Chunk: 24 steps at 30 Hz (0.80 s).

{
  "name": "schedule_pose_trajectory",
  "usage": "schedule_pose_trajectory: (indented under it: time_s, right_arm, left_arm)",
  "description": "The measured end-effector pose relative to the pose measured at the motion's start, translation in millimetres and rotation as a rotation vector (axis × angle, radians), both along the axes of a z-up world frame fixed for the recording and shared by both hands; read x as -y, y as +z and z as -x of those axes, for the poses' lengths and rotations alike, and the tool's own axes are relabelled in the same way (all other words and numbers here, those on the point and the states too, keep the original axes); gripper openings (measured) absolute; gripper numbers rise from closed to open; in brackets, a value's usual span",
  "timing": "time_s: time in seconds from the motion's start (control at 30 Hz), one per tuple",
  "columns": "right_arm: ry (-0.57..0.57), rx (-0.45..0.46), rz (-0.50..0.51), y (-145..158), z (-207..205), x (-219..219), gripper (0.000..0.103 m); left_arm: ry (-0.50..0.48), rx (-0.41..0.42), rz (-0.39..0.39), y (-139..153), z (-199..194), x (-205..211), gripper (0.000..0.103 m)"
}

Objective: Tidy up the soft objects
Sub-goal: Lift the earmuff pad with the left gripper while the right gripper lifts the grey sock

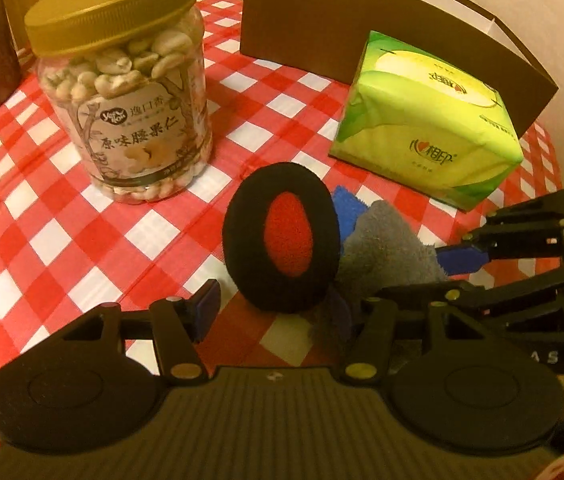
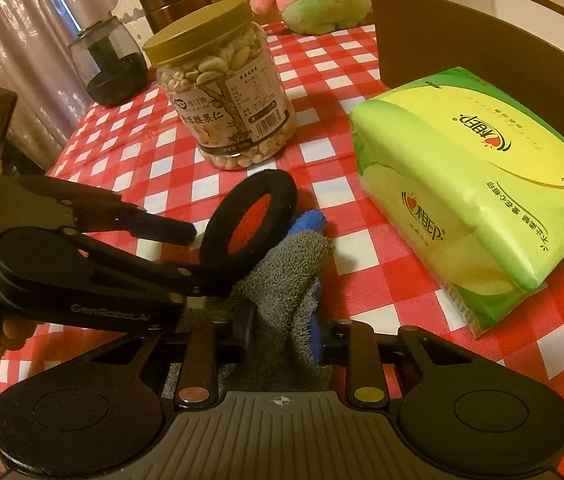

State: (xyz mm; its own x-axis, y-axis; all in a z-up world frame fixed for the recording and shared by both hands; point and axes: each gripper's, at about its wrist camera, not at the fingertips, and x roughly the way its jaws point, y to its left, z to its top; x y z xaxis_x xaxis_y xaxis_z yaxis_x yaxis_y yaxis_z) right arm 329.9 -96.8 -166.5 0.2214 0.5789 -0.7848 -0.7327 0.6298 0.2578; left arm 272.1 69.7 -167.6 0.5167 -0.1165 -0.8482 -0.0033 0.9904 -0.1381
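Between the cashew jar (image 1: pixel 124 92) and the tissue pack (image 1: pixel 427 120) on the table (image 1: pixel 82 240), the right hand-held gripper (image 2: pixel 282 332) pinches a grey-blue towel (image 2: pixel 282 280). Spread wide, the left hand-held gripper (image 1: pixel 278 304) flanks an upright black ear pad (image 1: pixel 280 236) touching that towel.

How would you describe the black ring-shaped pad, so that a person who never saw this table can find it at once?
On the red-and-white checked tablecloth, look in front of the cashew jar with the gold lid, left of the green tissue pack. There the black ring pad stands on its edge against a grey towel. Only it is an oval black ring with a red centre.
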Motion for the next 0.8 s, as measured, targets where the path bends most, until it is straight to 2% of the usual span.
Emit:
schedule_pose_trajectory:
  time_s: [0.13,0.17,0.2,0.23,0.53,0.8]
  right_arm:
    - [-0.003,-0.003,0.001,-1,0,0,0.028]
    - [-0.002,-0.003,0.002,-1,0,0,0.028]
    - [-0.002,-0.003,0.002,-1,0,0,0.028]
    - [-0.001,-0.002,0.003,-1,0,0,0.028]
    - [0.002,0.011,0.018,3,2,0,0.028]
    - [-0.042,0.04,0.011,12,0,15,0.027]
  left_arm:
    - [0.002,0.013,0.011,-1,0,-1,0.058]
    - [-0.001,0.017,0.011,-1,0,-1,0.055]
    - [-0.007,0.024,0.014,-1,1,-1,0.046]
    - [-0.015,0.031,0.022,-1,2,-1,0.044]
    - [0.0,0.054,-0.006,3,21,0,0.04]
    - [0.06,0.012,-0.011,12,65,-13,0.038]
